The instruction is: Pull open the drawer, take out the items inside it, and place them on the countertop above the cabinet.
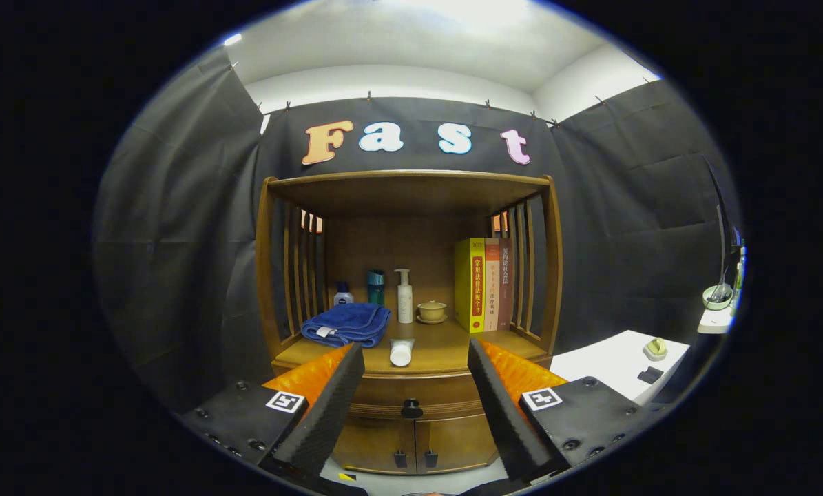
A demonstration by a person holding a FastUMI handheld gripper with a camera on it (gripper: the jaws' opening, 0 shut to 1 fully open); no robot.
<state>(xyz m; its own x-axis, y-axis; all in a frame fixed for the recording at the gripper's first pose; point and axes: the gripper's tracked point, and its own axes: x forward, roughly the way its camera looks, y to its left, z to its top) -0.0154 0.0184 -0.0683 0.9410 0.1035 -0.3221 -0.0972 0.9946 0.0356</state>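
A wooden cabinet (411, 386) stands ahead against the booth wall. Its drawer (411, 399) is closed, with a dark round knob (411, 410) at its middle, seen between my fingers. My gripper (417, 355) is open, held back from the cabinet, with nothing between its fingers. The countertop (445, 348) above the drawer carries a white tube (401, 352) lying at its front edge and a folded blue towel (346, 324) on the left. What lies inside the drawer is hidden.
At the back of the countertop stand a small bottle (343, 295), a teal cup (376, 286), a white pump bottle (404, 296), a small lidded bowl (432, 311) and upright books (483, 284). Two lower doors (414, 441) sit under the drawer. A white table (621, 362) is on the right.
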